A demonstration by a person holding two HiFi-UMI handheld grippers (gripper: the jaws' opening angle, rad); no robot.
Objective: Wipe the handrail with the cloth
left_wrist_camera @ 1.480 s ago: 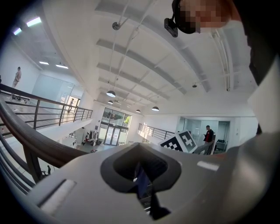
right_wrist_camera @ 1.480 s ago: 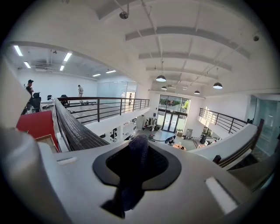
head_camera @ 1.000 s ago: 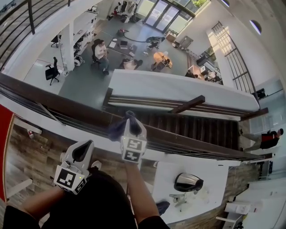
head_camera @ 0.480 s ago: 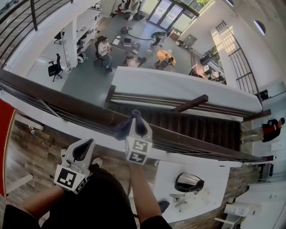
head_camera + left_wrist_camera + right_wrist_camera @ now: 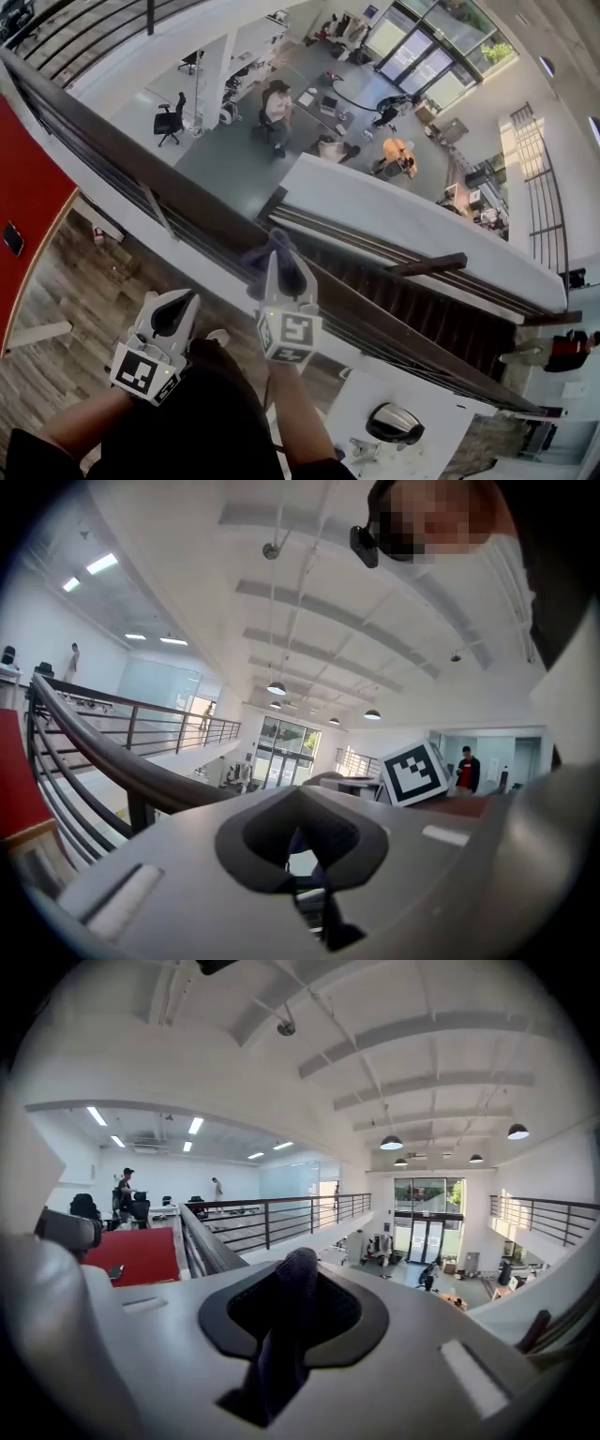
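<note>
So your right gripper (image 5: 281, 261) is clamped on the dark cloth (image 5: 253, 269), right at the handrail (image 5: 178, 202). Your left gripper (image 5: 174, 305) sits short of it, jaws together and empty.

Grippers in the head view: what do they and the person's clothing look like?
The left gripper and right gripper are light grey tapered shells with a dark recess on top. Each carries a cube of black-and-white square markers. The person wears a dark top.
</note>
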